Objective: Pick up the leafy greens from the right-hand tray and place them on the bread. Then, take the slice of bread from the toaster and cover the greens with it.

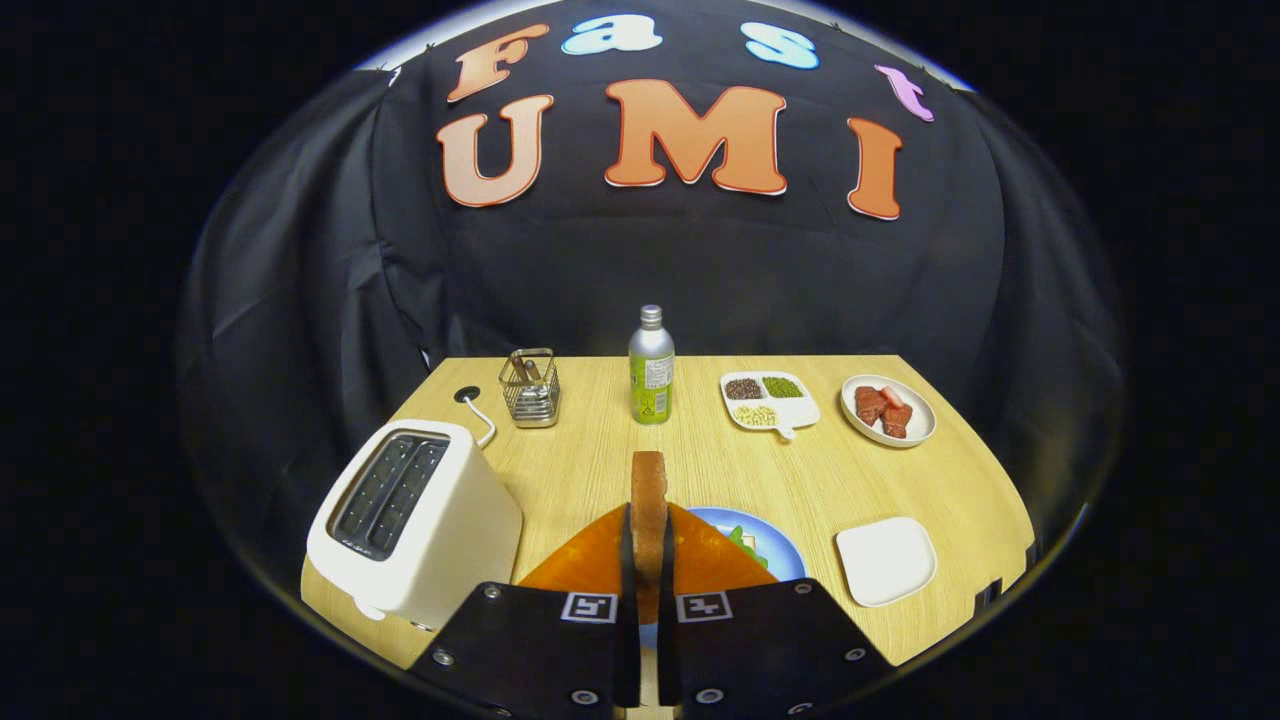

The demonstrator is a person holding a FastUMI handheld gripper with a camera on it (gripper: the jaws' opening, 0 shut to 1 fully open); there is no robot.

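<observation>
My gripper (648,560) is shut on a slice of bread (648,500), which stands on edge between the two fingers with its brown crust rising above them. Just beyond and below the fingers lies a blue plate (775,545) with leafy greens (745,541) showing on it; the bread under them is hidden by the fingers and the held slice. A white toaster (415,520) stands to the left of the fingers, both slots dark. To the right of the plate sits a white square tray (886,560), bare on top.
An orange mat (590,560) lies under the plate. At the back of the wooden table (580,460) stand a wire holder (530,388), a green bottle (651,366), a divided dish of beans (768,400) and a plate of meat (888,410).
</observation>
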